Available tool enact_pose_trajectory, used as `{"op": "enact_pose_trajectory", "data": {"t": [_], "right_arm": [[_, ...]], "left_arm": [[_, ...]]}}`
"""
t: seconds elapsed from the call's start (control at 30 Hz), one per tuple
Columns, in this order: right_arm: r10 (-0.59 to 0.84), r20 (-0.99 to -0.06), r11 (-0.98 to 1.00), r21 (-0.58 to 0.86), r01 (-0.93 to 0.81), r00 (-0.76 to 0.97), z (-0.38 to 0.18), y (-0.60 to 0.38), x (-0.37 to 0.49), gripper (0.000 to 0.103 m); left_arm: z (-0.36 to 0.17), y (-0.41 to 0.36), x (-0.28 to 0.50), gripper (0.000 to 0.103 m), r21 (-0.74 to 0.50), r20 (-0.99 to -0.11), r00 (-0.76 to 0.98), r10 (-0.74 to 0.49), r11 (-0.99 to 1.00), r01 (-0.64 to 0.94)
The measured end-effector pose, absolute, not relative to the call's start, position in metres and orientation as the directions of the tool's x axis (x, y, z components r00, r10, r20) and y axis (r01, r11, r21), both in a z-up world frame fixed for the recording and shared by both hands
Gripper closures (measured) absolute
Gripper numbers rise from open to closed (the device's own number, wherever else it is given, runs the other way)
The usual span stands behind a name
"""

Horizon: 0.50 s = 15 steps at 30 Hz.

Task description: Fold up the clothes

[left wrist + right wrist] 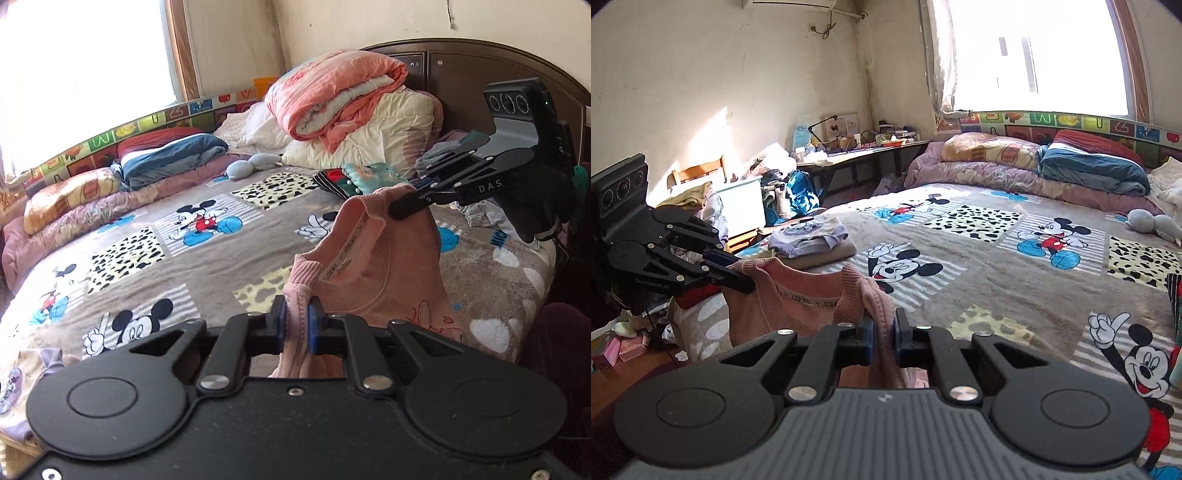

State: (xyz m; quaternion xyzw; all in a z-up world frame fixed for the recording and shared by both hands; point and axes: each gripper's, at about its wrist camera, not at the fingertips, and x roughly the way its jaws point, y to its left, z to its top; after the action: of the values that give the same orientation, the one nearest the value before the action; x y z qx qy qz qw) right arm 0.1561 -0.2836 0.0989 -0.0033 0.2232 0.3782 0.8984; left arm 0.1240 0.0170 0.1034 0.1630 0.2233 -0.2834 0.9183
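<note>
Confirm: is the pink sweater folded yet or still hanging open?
Not folded: the pink sweater hangs by its shoulders between left tongs and right tongs, neckline stretched open above the bed.

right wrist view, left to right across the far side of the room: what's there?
Wooden chair → cluttered desk → yellow patterned pillow → folded blue blanket → grey plush toy.
</note>
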Motion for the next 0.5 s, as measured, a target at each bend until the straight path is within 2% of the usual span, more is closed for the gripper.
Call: {"op": "enact_pose_trajectory", "data": {"t": [0.5], "right_arm": [[0.670, -0.342, 0.730, 0.142, -0.669, 0.659, 0.168, -0.275, 0.213, 0.092]], "left_arm": [[0.166, 0.021, 0.174, 0.094, 0.305, -0.457, 0.809, -0.370, 0.789, 0.533]]}}
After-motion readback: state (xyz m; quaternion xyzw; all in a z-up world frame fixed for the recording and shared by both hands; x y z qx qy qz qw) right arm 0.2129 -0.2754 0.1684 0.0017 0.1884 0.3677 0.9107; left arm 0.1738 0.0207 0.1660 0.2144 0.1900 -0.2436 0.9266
